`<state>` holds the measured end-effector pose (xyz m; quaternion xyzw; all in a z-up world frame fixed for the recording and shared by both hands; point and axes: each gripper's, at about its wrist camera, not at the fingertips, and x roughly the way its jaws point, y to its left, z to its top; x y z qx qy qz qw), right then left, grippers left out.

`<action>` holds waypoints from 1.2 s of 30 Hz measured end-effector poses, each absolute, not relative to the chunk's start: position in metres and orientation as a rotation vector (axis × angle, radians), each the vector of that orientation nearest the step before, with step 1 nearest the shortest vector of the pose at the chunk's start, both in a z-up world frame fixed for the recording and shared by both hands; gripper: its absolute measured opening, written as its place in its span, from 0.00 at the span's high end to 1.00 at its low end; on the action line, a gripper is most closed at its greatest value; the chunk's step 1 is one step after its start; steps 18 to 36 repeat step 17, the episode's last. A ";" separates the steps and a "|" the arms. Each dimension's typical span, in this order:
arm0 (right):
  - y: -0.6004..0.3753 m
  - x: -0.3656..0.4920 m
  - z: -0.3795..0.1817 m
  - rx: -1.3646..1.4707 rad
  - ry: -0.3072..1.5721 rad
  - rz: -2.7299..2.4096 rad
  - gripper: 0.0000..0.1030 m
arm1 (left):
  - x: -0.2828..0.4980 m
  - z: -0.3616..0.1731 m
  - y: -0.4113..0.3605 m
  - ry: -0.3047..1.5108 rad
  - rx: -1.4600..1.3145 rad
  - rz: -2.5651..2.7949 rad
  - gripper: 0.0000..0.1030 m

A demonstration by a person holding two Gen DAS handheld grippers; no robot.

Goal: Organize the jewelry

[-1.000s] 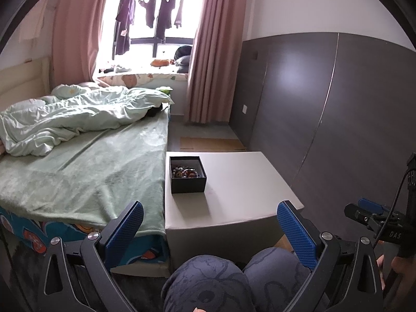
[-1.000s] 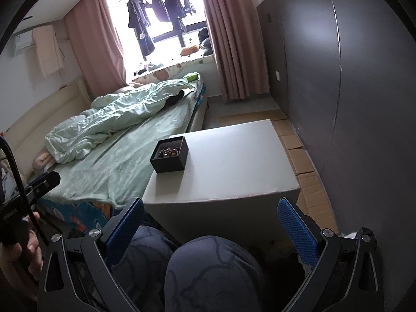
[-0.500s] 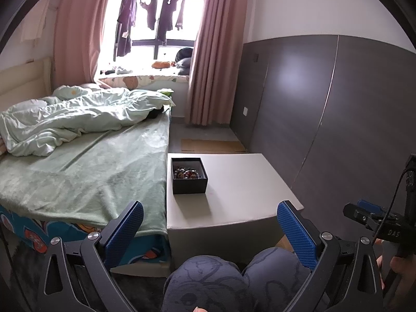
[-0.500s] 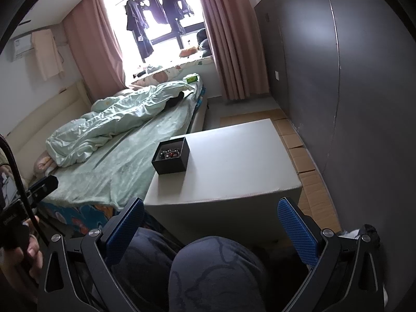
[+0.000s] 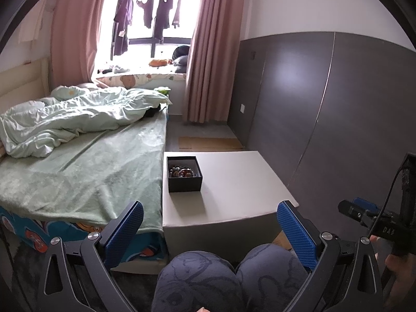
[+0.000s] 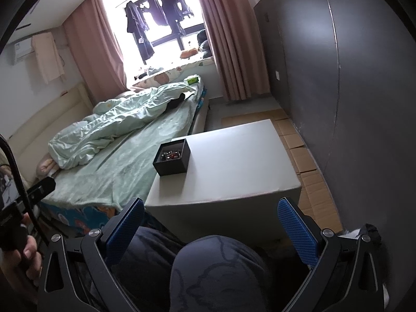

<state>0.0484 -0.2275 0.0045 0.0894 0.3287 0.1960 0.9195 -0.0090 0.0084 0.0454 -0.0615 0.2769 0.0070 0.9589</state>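
The box (image 5: 184, 179) is black, left of centre in the frame, with beads (image 5: 181, 172) of mixed dark, reddish and pale colours inside. It sits on a plain off-white table (image 5: 234, 187). The bed (image 5: 78, 166) at left has a pale green sheet; its base shows a blue cartoon print with orange. The duvet (image 5: 65, 119) is mint. Curtains (image 5: 208, 52) at upper centre are dusty pink. The wall (image 5: 325, 104) at right is dark grey-brown below and white above. Both grippers' pads (image 5: 296, 231) are blue, finely textured, on black arms. The trousers (image 5: 234, 278) at bottom are navy with a faint line pattern.

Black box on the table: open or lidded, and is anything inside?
Open, with no lid on the black box; its inside shows a cluster of beaded jewelry on the bottom.
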 end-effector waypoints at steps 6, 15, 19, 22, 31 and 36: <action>-0.229 0.052 0.005 0.195 0.671 0.397 0.00 | -0.002 0.046 0.007 0.579 -0.109 0.033 0.00; -0.223 0.068 -0.005 0.182 0.708 0.390 0.00 | 0.018 0.038 0.005 0.600 -0.081 0.017 0.00; -0.222 0.072 -0.005 0.174 0.711 0.388 0.00 | 0.024 0.037 0.004 0.601 -0.078 0.014 0.00; -0.222 0.072 -0.005 0.174 0.711 0.388 0.00 | 0.024 0.037 0.004 0.601 -0.078 0.014 0.00; -0.222 0.072 -0.005 0.174 0.711 0.388 0.00 | 0.024 0.037 0.004 0.601 -0.078 0.014 0.00; -0.222 0.072 -0.005 0.174 0.711 0.388 0.00 | 0.024 0.037 0.004 0.601 -0.078 0.014 0.00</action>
